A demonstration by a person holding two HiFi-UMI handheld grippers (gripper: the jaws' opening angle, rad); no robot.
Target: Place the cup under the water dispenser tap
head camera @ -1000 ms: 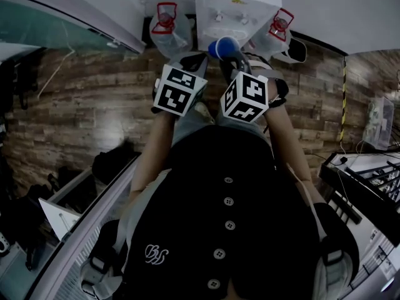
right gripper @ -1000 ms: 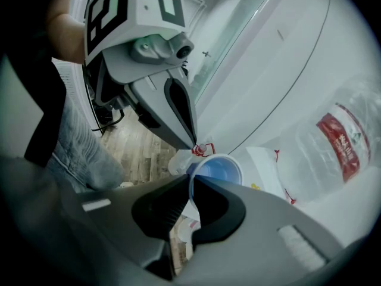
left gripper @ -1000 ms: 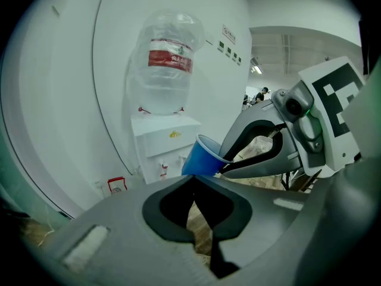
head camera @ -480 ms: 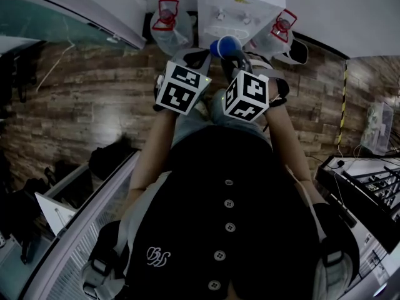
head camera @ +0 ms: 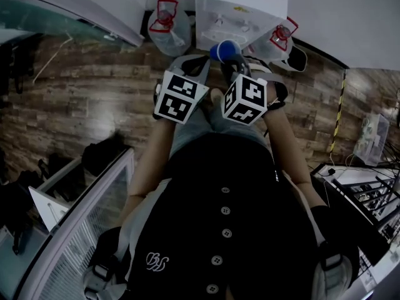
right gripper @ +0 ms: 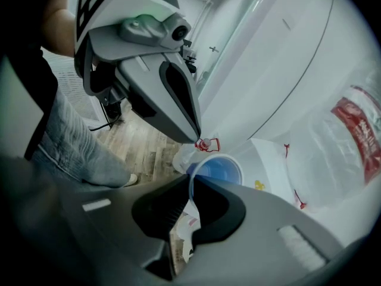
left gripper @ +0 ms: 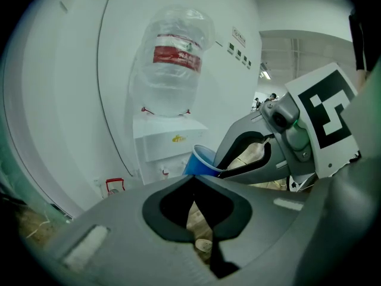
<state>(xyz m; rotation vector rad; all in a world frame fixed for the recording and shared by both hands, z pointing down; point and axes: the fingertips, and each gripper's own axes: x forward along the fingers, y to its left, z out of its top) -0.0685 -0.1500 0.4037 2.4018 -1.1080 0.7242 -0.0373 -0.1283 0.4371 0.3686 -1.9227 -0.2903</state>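
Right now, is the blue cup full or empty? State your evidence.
Empty, it seems: the right gripper view looks into the blue cup, and its blue inside shows bare, with no liquid visible.

Left claw [head camera: 199,62], right claw [head camera: 232,60] and cup [head camera: 224,50] have shifted slightly lower.

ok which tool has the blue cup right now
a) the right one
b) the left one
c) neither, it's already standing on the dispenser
a: the right tool is shut on the wall of the blue cup just below its rim, while the left tool is shut with nothing between its jaws.
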